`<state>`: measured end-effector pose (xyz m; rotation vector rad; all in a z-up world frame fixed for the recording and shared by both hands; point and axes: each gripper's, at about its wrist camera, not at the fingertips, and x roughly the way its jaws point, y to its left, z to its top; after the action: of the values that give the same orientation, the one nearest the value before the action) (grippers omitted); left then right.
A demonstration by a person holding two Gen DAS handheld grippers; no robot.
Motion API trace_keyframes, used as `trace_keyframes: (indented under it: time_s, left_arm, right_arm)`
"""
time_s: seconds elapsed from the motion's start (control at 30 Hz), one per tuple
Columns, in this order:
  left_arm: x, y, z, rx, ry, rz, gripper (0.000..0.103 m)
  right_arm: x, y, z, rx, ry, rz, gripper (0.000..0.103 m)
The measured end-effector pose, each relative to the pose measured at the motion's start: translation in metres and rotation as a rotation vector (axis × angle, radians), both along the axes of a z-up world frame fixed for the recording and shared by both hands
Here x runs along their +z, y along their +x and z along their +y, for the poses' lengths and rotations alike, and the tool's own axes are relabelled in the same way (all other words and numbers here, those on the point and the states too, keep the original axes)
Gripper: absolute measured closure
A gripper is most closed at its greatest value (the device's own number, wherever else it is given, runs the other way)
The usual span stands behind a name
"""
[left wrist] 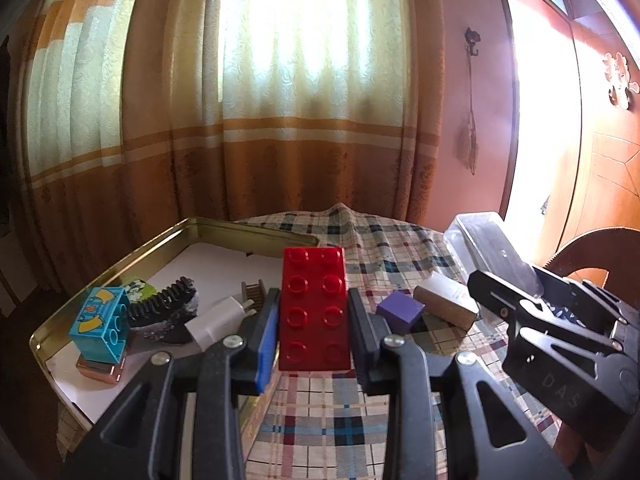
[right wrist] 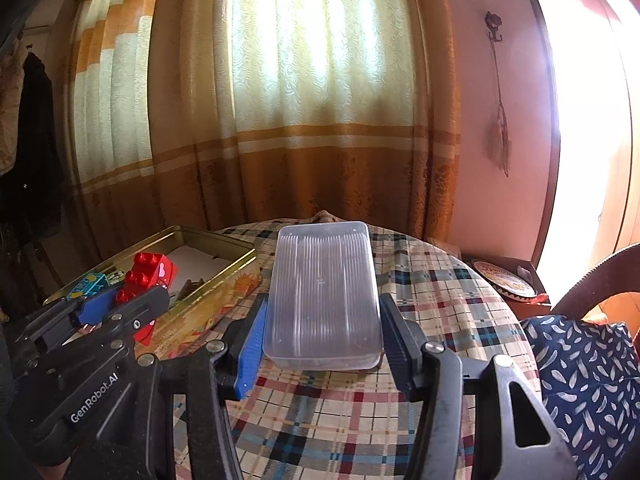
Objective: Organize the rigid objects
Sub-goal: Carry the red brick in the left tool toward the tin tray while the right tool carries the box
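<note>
Several toys already lie in the tin (left wrist: 120, 258), the left gripper (left wrist: 314, 316) clamps a red brick (left wrist: 314, 308), the right gripper (right wrist: 322, 320) grips a clear box (right wrist: 324, 292), and two blocks (left wrist: 401, 312) wait on the cloth.

The glossy red plastic studded brick (left wrist: 313, 309) shines smoothly. The clear ribbed plastic rectangular box (right wrist: 323, 292) looks frosted and semi-matt. The gold metal rectangular tin (left wrist: 208, 227) has a polished, reflective rim, lined with matt white paper. Woven plaid cloth (right wrist: 352, 412) covers the tabletop, soft and matt.
</note>
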<state>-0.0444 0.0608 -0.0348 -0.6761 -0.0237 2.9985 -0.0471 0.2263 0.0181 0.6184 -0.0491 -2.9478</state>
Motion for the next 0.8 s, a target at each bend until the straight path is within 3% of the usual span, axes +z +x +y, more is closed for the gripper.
trace_keyframes:
  time_s: [0.8]
  left_arm:
    - [0.003, 0.01, -0.015, 0.03, 0.011, 0.028, 0.073]
  right_arm:
    - [0.0, 0.01, -0.014, 0.049, -0.005, 0.032, 0.047]
